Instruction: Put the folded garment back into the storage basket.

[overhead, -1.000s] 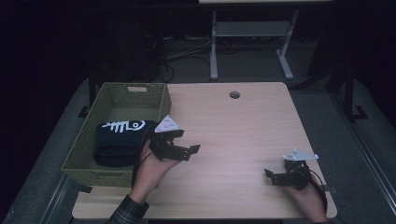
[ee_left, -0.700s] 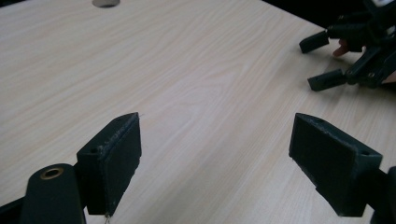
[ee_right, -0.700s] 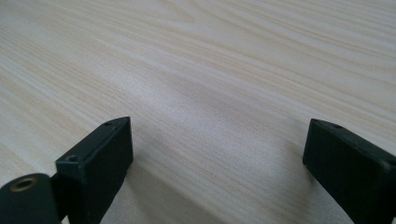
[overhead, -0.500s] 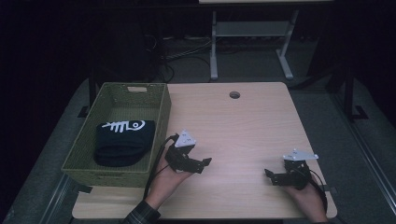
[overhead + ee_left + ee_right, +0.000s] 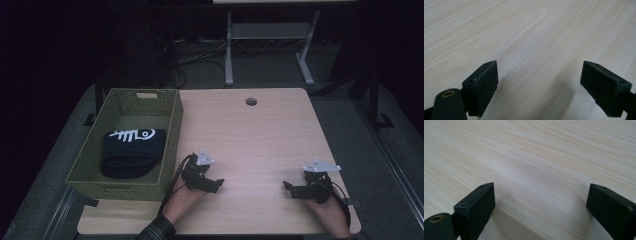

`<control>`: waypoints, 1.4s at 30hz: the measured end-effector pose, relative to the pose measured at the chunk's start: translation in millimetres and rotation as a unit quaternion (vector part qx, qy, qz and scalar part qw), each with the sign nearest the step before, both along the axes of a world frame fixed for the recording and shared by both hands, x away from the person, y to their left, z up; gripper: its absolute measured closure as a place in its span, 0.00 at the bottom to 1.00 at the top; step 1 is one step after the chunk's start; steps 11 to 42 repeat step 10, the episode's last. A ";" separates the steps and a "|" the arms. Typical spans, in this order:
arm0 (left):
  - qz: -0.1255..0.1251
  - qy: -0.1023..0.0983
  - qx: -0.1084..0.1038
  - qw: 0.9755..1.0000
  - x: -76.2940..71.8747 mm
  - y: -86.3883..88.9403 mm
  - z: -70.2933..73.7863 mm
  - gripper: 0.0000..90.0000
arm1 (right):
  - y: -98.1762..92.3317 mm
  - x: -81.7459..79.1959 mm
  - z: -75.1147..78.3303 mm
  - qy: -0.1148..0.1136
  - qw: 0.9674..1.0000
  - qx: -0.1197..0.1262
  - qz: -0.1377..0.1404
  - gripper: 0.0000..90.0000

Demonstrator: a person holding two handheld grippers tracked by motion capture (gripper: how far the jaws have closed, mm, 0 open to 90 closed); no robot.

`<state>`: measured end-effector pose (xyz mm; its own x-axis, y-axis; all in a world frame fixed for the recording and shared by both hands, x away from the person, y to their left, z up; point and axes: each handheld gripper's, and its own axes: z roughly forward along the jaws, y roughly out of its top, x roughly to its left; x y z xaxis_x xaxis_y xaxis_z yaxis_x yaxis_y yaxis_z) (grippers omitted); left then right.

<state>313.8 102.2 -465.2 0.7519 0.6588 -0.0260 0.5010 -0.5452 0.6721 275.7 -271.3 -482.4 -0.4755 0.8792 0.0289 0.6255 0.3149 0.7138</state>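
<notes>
A folded black garment with a white fish-bone print point(image 5: 131, 151) lies in the green woven basket point(image 5: 170, 137) at the table's left. My left gripper point(image 5: 218, 184) rests low on the wooden table point(image 5: 250, 140) just right of the basket's near corner, open, nothing between its jaws. In the left gripper view the left gripper point(image 5: 540, 87) has bare wood between its black pads point(image 5: 486, 85). My right gripper point(image 5: 287, 187) sits near the table's front right, open and empty. The right gripper view shows the right gripper point(image 5: 540, 210) with its jaws wide apart over bare wood.
A round cable hole point(image 5: 251, 101) sits near the table's far edge. Beyond the table stand a metal desk frame point(image 5: 270, 45) and cables on the dark floor. The table's front edge runs close behind both hands.
My left gripper has moved from the basket's rim down and to the right onto the table, empty. The garment stays in the basket. The right gripper has held still.
</notes>
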 end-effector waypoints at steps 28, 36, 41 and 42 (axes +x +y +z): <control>0.002 -0.013 0.012 1.000 0.5 2.7 -6.8 0.14 | 0.0 -0.1 0.0 0.000 1.000 0.000 0.000 0.09; 0.002 -0.013 0.012 1.000 0.5 2.7 -6.8 0.14 | 0.0 -0.1 0.0 0.000 1.000 0.000 0.000 0.09; 0.002 -0.013 0.012 1.000 0.5 2.7 -6.8 0.14 | 0.0 -0.1 0.0 0.000 1.000 0.000 0.000 0.09; 0.002 -0.013 0.012 1.000 0.5 2.7 -6.8 0.14 | 0.0 -0.1 0.0 0.000 1.000 0.000 0.000 0.09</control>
